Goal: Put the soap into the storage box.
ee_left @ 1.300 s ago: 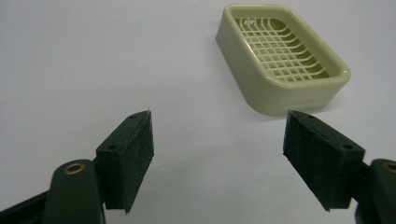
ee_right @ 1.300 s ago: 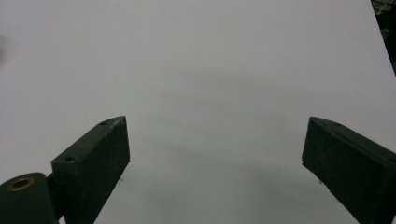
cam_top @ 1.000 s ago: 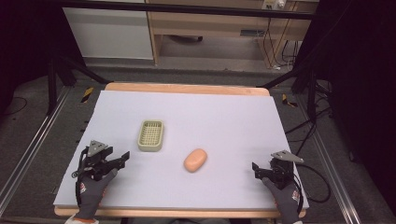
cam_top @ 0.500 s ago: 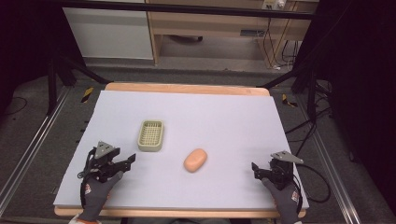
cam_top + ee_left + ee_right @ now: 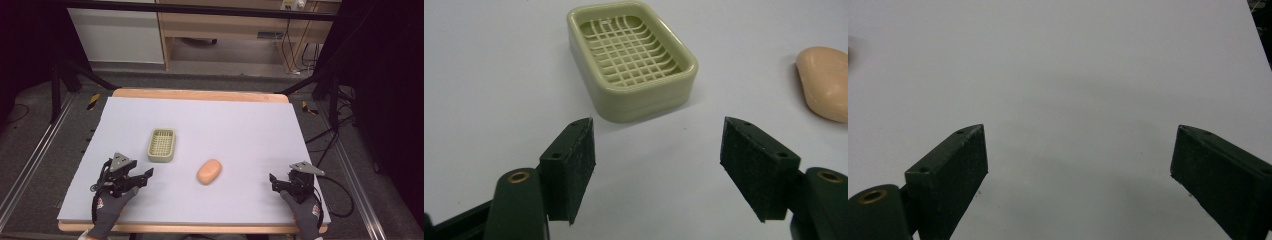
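Left gripper (image 5: pixel 142 177) hovering with jaws spread, pale green soap dish (image 5: pixel 162 145) at its 1 o'clock, peach soap bar (image 5: pixel 209 171) lying apart, right gripper (image 5: pixel 276 181) also gaping, grasping nothing.

Soap dish (image 5: pixel 162 145) lies left of and behind the soap (image 5: pixel 209 171).

Right tool (image 5: pixel 1078 165): jaws spread wide, nothing between them. Beneath and beyond the tool lies bare pale worktop (image 5: pixel 1073 75); its dark edge shows upper right.
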`<act>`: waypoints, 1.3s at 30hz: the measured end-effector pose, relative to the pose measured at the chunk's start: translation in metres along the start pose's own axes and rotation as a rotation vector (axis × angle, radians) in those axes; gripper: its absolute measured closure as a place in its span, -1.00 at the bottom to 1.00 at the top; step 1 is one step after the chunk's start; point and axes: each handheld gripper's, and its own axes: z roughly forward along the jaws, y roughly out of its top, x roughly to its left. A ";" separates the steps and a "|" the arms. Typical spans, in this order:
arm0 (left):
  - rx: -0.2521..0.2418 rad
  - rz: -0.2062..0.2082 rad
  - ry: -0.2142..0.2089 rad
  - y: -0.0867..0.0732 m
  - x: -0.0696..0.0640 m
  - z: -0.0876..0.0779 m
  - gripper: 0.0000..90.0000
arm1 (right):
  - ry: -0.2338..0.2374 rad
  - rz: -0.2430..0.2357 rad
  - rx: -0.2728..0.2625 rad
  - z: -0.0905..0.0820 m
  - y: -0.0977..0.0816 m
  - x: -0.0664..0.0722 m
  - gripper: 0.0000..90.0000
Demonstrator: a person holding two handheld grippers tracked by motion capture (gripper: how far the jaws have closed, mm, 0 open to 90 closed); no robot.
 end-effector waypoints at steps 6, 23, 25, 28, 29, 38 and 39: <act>0.000 0.018 -0.022 0.006 -0.007 0.001 -0.37 | -0.001 -0.001 -0.003 0.000 -0.001 0.000 -0.82; -0.040 0.045 -0.058 0.062 -0.020 -0.001 -0.44 | 0.006 -0.003 0.001 0.000 0.000 0.003 -0.82; -0.039 0.044 -0.065 0.066 -0.024 0.002 -0.45 | 0.005 -0.003 0.002 0.000 0.000 0.003 -0.82; -0.047 0.035 -0.088 0.071 -0.030 0.006 -0.45 | 0.003 -0.002 0.001 0.000 0.000 0.003 -0.82; -0.047 0.035 -0.088 0.071 -0.030 0.006 -0.46 | 0.003 -0.002 0.001 0.000 0.000 0.003 -0.82; -0.025 0.059 -0.120 0.072 -0.049 0.020 -0.46 | 0.008 0.002 0.001 -0.001 0.000 0.002 -0.82; -0.014 0.073 -0.123 0.070 -0.054 0.023 -0.46 | 0.006 0.001 0.000 -0.001 0.000 0.002 -0.82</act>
